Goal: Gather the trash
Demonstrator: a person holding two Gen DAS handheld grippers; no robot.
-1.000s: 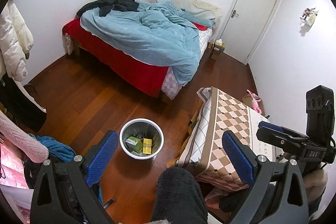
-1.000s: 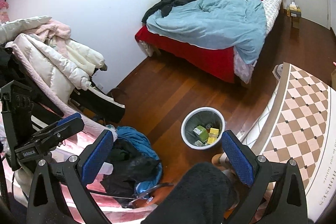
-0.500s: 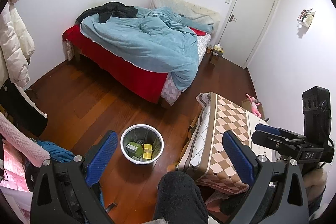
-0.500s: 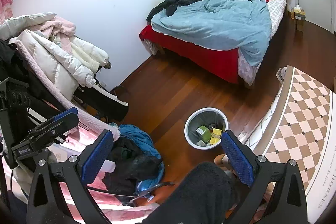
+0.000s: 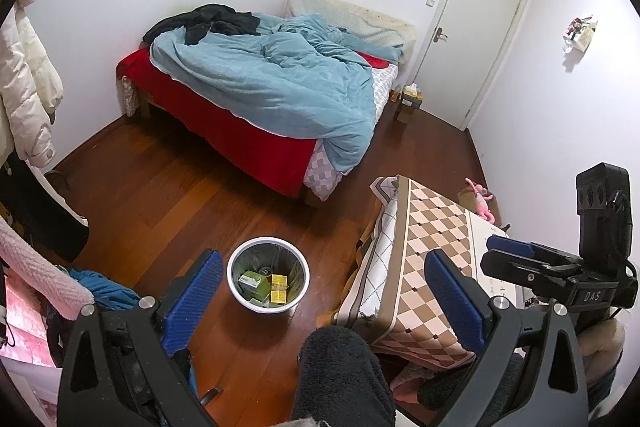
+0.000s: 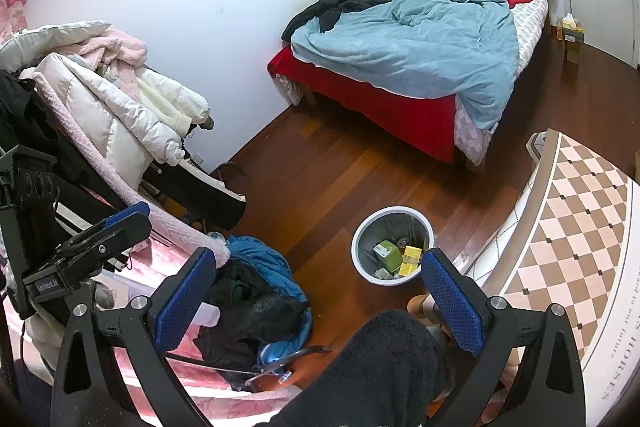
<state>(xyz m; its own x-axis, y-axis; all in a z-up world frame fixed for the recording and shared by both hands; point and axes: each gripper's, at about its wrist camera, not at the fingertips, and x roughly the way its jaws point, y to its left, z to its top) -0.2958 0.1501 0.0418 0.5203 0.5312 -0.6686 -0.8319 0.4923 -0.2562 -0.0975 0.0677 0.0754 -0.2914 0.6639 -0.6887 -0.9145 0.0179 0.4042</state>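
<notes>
Both claws, left (image 5: 320, 295) and right (image 6: 318, 291), hung wide open and empty. Bin (image 5: 268, 275) sat just ahead, below them, already holding boxes (image 5: 264, 285). Collection looked nearly finished; no loose trash was visible.

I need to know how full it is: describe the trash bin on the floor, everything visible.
The bin is a round, white-rimmed bucket with a dark grey liner, standing upright on the wood floor between the checkered table and a pile of clothes. Inside lie a green carton, a yellow box and some smaller scraps; it looks well under half full. Nothing touches it from outside; both claws are apart from it.
</notes>
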